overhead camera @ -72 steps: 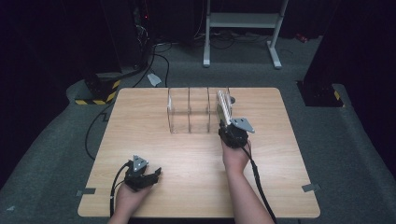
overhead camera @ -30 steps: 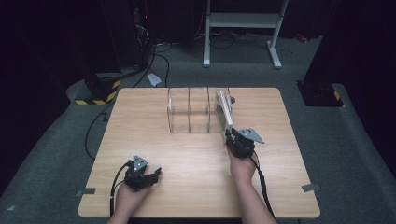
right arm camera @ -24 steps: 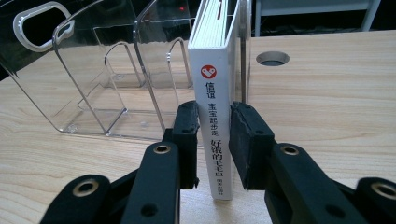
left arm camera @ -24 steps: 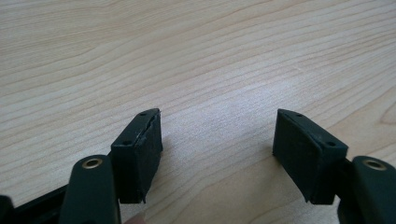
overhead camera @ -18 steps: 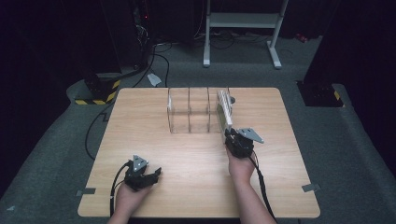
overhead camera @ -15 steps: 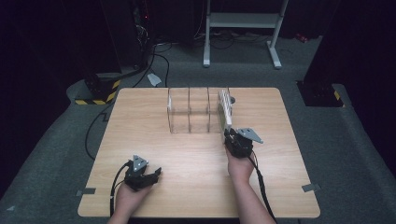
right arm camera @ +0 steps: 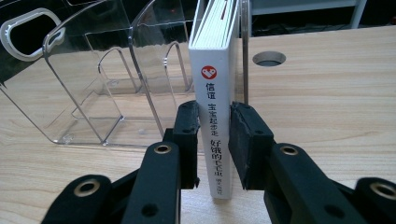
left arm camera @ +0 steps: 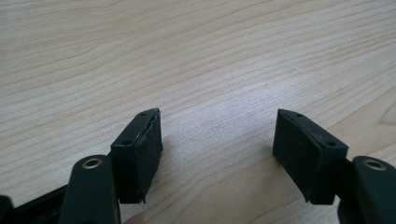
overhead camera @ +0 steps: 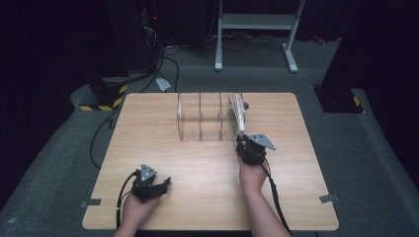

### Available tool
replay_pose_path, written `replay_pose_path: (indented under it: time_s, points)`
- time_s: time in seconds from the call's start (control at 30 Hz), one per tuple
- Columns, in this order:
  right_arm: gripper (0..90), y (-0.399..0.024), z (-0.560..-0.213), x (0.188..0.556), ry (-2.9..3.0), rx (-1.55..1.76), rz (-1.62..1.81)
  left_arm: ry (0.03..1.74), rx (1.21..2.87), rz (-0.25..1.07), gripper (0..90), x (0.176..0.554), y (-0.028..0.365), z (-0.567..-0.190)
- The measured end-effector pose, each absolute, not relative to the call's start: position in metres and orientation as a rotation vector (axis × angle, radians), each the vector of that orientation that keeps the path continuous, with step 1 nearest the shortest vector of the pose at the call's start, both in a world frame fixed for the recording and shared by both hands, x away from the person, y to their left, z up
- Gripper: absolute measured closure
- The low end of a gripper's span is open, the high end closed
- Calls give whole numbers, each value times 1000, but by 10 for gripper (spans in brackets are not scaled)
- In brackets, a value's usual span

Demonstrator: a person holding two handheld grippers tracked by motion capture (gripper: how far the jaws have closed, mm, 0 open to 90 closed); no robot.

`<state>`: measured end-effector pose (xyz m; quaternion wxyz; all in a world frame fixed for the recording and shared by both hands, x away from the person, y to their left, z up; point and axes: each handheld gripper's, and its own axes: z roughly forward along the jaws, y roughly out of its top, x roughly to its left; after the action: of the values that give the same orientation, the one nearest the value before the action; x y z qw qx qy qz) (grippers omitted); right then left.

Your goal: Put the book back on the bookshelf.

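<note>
Book (right arm camera: 217,116) upright in rightmost slot of clear rack (right arm camera: 93,84), spine clamped by right gripper (right arm camera: 214,140). Left gripper (left arm camera: 217,149) wide, empty. Probably extraction: pull straight, avoid divider.

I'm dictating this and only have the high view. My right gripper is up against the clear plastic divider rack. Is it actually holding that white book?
Observer: Yes. In the right gripper view, the right gripper has its jaws shut on the white book's spine, which carries red and black Chinese lettering.
Operator: Is the book in the rack?
Observer: It stands upright between two walls of the clear plastic divider rack, with its spine end sticking out toward the gripper.
Operator: And the left gripper?
Observer: The left gripper has its jaws wide apart over the light wooden table, with nothing between them.
</note>
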<state>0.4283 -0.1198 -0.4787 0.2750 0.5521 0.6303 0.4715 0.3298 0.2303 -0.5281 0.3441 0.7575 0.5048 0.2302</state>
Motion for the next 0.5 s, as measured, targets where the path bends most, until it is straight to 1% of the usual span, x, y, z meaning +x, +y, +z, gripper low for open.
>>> replay_pose_path:
  time_s: [0.5]
  points:
    - [722, -118, -478, 432, 1698, 1482, 1262, 1311, 1967, 598, 328, 330, 230, -528]
